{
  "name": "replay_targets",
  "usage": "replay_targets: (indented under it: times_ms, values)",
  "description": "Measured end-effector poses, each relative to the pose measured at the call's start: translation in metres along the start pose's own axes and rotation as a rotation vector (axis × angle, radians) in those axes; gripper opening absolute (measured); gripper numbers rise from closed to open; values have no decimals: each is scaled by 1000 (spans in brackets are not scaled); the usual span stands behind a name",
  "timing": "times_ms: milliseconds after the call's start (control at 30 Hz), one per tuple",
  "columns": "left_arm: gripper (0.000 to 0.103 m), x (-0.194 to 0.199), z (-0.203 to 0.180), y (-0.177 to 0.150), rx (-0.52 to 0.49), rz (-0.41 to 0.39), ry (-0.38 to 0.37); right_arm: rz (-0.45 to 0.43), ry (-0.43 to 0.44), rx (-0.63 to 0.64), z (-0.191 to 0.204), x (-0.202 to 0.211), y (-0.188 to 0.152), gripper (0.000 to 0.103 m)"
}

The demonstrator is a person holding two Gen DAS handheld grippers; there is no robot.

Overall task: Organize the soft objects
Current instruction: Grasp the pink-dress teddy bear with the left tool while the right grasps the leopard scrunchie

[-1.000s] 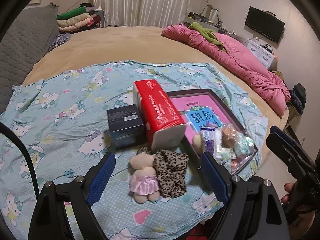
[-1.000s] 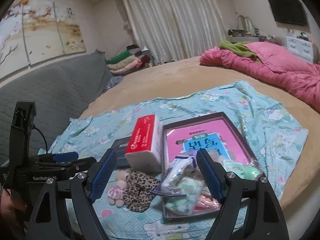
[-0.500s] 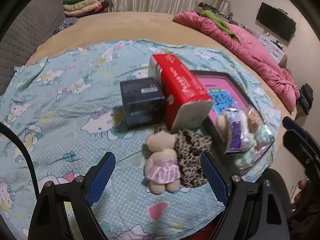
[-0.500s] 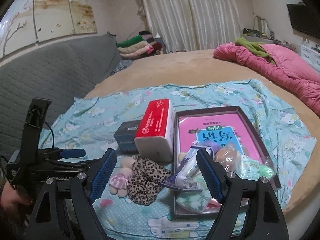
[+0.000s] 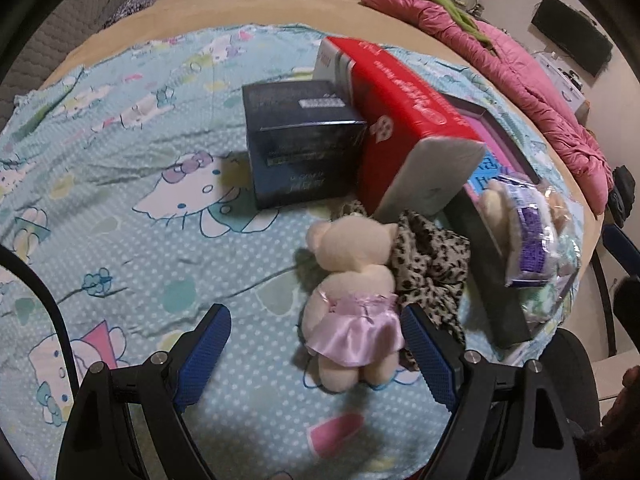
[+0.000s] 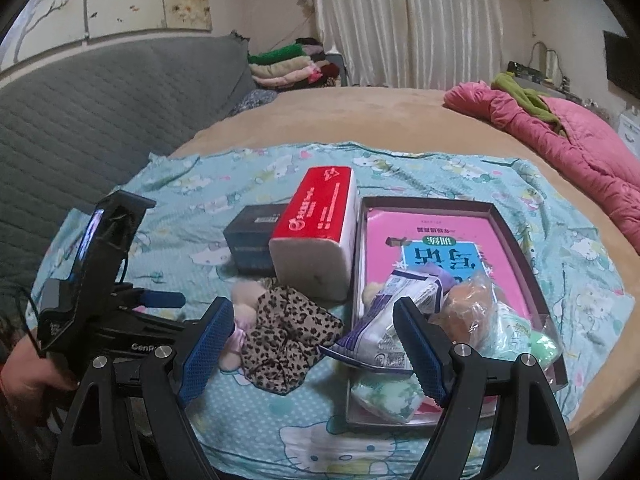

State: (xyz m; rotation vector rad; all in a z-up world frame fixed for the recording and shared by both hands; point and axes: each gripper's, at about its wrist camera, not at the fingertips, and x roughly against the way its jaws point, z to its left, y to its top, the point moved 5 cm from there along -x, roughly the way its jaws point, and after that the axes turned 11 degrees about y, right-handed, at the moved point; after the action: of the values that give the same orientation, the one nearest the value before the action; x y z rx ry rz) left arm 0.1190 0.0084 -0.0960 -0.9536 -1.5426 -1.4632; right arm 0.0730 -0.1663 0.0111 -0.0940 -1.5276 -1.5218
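I am lowering my left hand-held gripper (image 5: pixel 316 350), jaws wide and empty, over the plush bear (image 5: pixel 352 280) lying on the bed's cartoon sheet (image 5: pixel 120 200) against the leopard-print cloth (image 5: pixel 432 256). Next it needs closing around the bear's body. My right hand-held gripper (image 6: pixel 314 346) is hovering wide over the tray (image 6: pixel 516 236); its packets are blurring together.

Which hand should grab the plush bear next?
Left. Its open tool is right at the plush bear; the right tool, also open, faces the leopard-print cloth and tray.
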Motion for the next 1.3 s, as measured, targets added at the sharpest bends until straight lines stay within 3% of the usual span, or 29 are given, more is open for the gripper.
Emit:
replay_targets:
  times_ms: [333,567,700,800,933,1067,1300]
  values:
    - [85,-24,-4,9,5,30,-39,40,-29,75,6,-17,-1,83]
    - [66,-34,-17,13,-17,52,-111,94,-52,194,15,-32,-5,83]
    - [46,-37,-22,15,-23,57,-158,127,-71,268,22,-43,-8,83]
    - [42,-38,-27,14,-41,49,-179,146,-63,284,22,-49,-8,83]
    - [41,-34,-22,14,-19,43,-209,175,-67,327,26,-58,-8,83]
    - [41,-26,-11,17,-14,23,-187,230,-55,363,31,-74,-11,83]
    - [41,-14,24,17,24,2,-144,395,-42,440,39,-113,-21,83]
